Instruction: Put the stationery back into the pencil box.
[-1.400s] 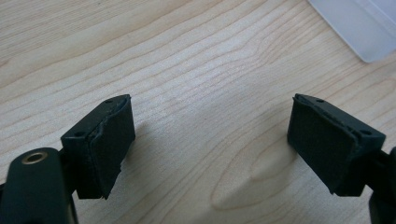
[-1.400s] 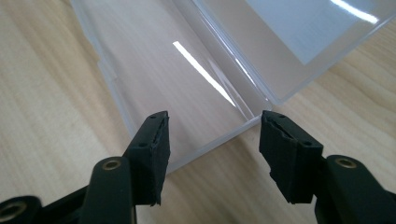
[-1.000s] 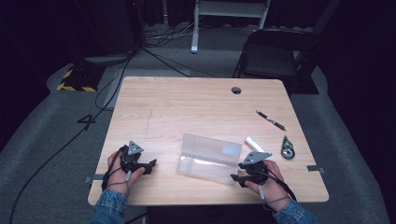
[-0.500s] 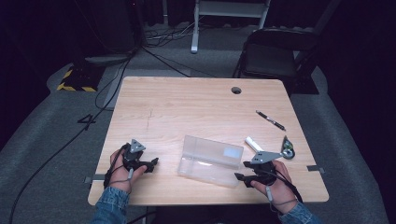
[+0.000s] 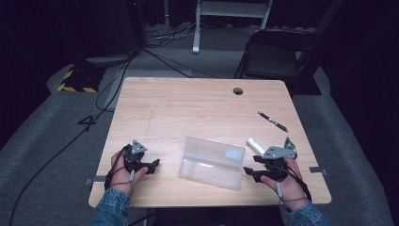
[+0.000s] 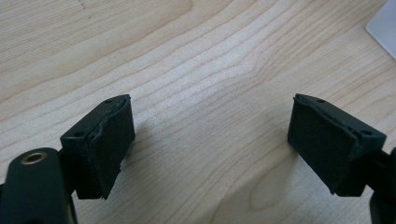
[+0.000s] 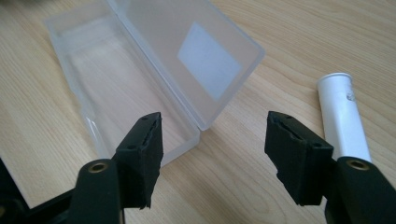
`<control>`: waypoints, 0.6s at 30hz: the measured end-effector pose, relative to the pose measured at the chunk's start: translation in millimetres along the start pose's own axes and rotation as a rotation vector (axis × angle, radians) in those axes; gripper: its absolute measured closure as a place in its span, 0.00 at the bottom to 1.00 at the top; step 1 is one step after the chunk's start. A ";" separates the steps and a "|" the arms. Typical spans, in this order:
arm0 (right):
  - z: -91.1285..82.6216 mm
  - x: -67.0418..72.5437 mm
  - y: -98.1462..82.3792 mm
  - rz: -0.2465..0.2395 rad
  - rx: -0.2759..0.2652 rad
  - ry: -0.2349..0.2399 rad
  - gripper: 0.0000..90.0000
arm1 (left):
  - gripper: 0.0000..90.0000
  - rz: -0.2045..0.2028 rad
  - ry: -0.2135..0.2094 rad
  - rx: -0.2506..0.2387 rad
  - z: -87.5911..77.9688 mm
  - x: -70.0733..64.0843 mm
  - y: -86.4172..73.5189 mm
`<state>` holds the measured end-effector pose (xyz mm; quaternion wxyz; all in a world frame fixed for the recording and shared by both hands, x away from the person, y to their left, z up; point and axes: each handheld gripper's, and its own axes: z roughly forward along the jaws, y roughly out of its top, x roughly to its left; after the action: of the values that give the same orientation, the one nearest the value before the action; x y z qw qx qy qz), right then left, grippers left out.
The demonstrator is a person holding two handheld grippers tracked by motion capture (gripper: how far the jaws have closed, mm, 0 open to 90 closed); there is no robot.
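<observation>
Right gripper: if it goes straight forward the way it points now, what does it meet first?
Probably the near corner of the open clear plastic box. The right gripper, jaws just opening with nothing between them, aims just beside that corner. The white tube lies off to the side.

Black pen (image 5: 272,121) on the wooden worktop (image 5: 188,113), well beyond the right fingers. Small dark-green item (image 5: 291,143) just behind them, blurry. Round hole (image 5: 238,91) at the far edge. Folding chair (image 5: 275,56), cables (image 5: 155,47), striped block (image 5: 75,80) on the floor beyond.
</observation>
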<state>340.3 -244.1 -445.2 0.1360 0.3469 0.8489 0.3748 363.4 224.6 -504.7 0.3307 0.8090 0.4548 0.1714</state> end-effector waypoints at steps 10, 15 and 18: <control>-9.7 -11.9 8.5 0.022 -0.038 -0.015 0.39 | 0.17 0.000 -0.002 0.000 0.0 0.2 0.0; -12.5 -20.9 13.5 0.024 -0.046 -0.026 0.37 | 0.17 0.006 -0.010 -0.003 0.4 1.6 0.1; -13.5 -26.9 17.6 0.023 -0.050 -0.036 0.35 | 0.17 0.011 -0.009 -0.004 0.7 2.7 0.7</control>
<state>361.7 -261.6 -424.0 0.1557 0.3598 0.8326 0.3912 365.7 226.3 -504.8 0.3332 0.8117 0.4485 0.1702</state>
